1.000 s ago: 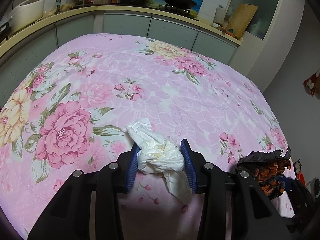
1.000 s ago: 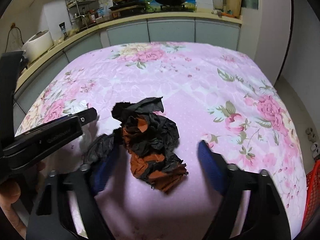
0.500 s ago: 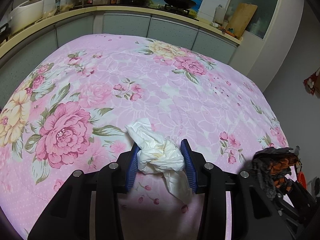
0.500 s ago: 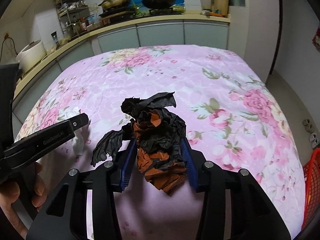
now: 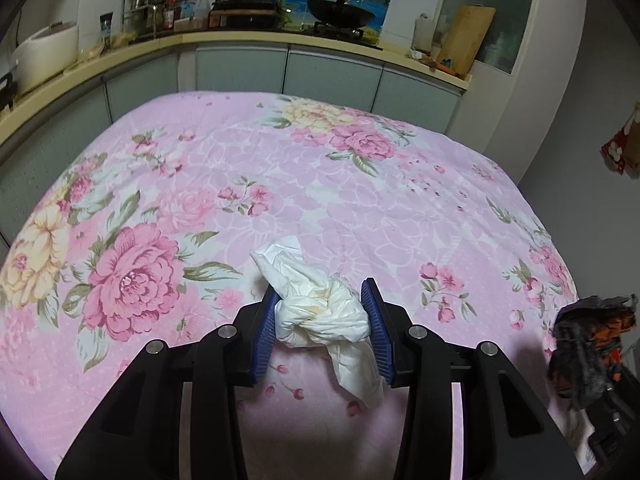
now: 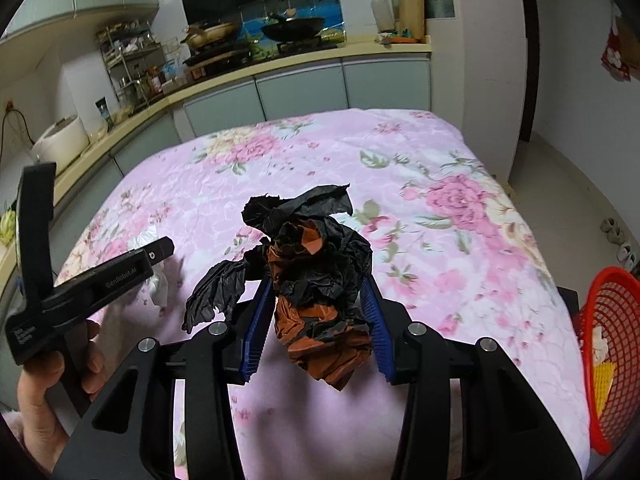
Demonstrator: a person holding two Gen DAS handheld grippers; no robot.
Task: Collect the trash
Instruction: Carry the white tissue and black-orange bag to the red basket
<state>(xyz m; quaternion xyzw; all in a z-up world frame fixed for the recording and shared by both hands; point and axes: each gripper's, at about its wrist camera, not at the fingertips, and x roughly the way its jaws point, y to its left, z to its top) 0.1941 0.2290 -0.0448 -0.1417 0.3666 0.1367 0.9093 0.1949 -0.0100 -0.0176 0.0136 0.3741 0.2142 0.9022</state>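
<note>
Crumpled white paper trash (image 5: 320, 312) sits clamped between the blue pads of the left hand-held gripper (image 5: 322, 330), just above the pink floral-covered desk (image 5: 328, 184). Its right counterpart, the right hand-held gripper (image 6: 314, 324), has just closed its jaws on a crumpled black-and-orange plastic wrapper (image 6: 316, 280), near a red mesh basket (image 6: 608, 360) at the desk's right edge.

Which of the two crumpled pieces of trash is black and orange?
The crumpled black-and-orange wrapper, clamped in the right gripper. The other, in the left gripper, is a plain white crumpled tissue.

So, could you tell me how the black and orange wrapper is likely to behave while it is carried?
The black and orange wrapper, crumpled between the right gripper pads, looks light and floppy. Its loose flap dangles sideways, so it might snag or shed.
</note>
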